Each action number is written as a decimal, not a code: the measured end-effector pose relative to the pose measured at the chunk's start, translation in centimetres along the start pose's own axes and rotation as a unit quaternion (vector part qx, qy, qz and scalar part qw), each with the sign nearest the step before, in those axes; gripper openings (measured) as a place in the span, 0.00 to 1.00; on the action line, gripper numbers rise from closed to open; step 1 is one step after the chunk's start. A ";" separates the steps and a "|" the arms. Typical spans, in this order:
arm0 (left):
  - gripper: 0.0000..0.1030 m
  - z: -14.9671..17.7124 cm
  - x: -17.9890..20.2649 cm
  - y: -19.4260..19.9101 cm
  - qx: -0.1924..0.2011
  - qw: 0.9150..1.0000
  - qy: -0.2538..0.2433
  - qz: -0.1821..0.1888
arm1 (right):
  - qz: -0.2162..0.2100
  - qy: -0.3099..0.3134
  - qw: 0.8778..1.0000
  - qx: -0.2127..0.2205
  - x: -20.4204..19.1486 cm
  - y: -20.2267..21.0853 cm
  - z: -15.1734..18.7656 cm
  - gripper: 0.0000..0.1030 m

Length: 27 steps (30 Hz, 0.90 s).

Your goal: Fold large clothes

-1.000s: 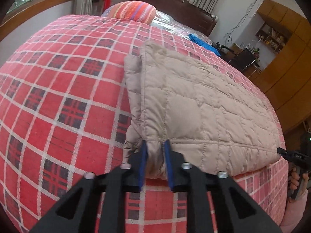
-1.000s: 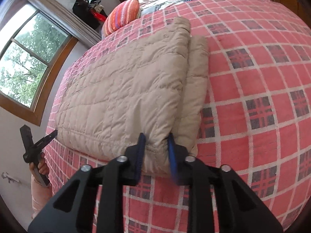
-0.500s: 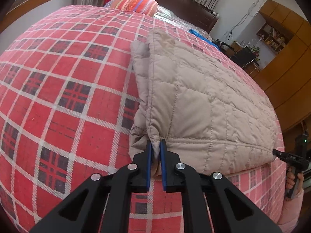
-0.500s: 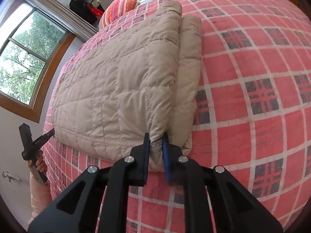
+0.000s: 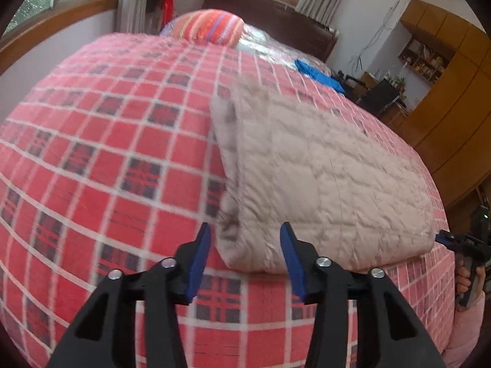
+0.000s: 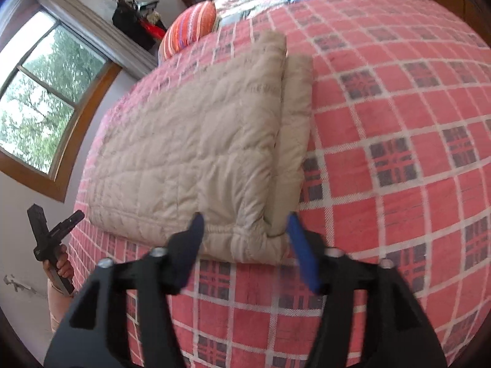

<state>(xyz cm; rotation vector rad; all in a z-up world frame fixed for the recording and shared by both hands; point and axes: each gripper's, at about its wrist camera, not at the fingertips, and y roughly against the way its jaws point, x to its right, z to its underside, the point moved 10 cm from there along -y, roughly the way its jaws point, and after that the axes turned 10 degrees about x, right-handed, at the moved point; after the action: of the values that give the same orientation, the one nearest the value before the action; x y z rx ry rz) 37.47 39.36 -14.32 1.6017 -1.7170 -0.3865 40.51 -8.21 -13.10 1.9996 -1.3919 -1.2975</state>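
A beige quilted jacket [image 5: 322, 181] lies folded flat on the red plaid bed [image 5: 107, 159], with a narrower folded layer along one side. My left gripper [image 5: 245, 239] stands open just in front of the jacket's near left corner, its blue pads apart and nothing between them. In the right wrist view the same jacket [image 6: 196, 141] spreads to the left, and my right gripper [image 6: 245, 230] is open in front of its near right corner. The other gripper shows at the edge of each view, held in a hand [image 6: 61, 266].
A striped orange pillow [image 5: 211, 29] and a blue cloth [image 5: 319, 73] lie at the head of the bed by the dark headboard. Windows [image 6: 40, 92] sit on one side, and wooden cabinets [image 5: 445, 98] and a chair on the other.
Both grippers were shut on the jacket's near corners half a second ago; now both have let go, opened wide and drawn back. The jacket rests on the bed.
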 end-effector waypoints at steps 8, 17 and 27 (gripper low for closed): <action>0.61 -3.1 -1.6 -2.9 -0.011 0.998 0.056 0.016 | -0.022 -0.044 0.999 0.022 0.7 0.5 -3.3 0.74; 0.61 -4.7 -4.1 -8.8 -0.030 0.987 0.151 0.043 | -0.053 -0.115 0.992 -0.005 2.6 -4.8 -5.3 0.80; 0.61 -4.9 -1.4 -12.5 -0.055 0.984 0.149 0.082 | -0.082 -0.109 0.990 -0.021 2.0 -8.7 -5.2 0.81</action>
<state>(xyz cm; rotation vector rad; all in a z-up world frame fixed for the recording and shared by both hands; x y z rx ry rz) 49.82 39.86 -19.71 1.3522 -1.5549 -0.1492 49.67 -7.15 -17.81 2.0290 -1.3014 -1.6477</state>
